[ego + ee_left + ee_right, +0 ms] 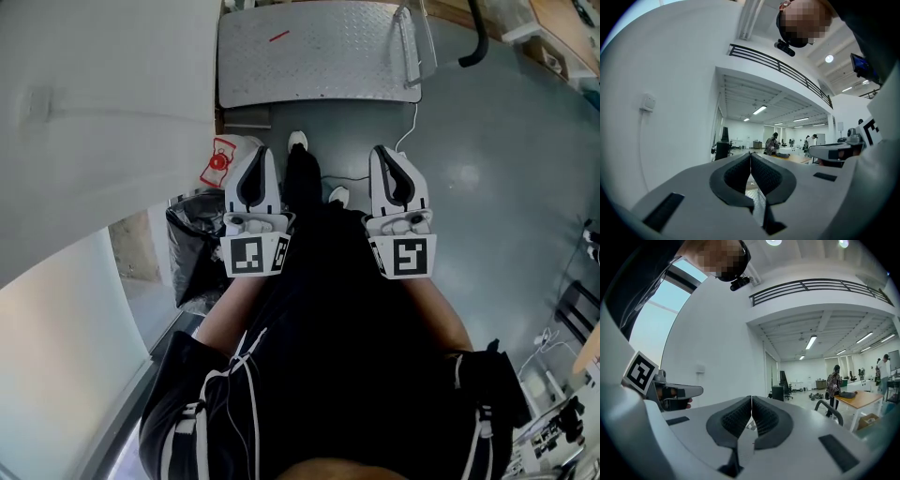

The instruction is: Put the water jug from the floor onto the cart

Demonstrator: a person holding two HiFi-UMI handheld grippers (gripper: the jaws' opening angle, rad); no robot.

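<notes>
The cart (319,52) is a low platform of grey tread plate on the floor ahead of me, with its handle (410,47) at the right side. I cannot make out a water jug in any view. My left gripper (260,152) and right gripper (386,150) are held side by side above my legs, pointing level toward the cart. In the left gripper view the left gripper (750,154) has its pads together with nothing between them. The right gripper (751,398) is shut and empty too in the right gripper view.
A white wall (94,112) runs close on my left. A black bag (197,239) and a white item with red print (218,161) lie at its foot. A thin cable (410,127) trails over the grey floor. People stand by tables (858,399) far across the hall.
</notes>
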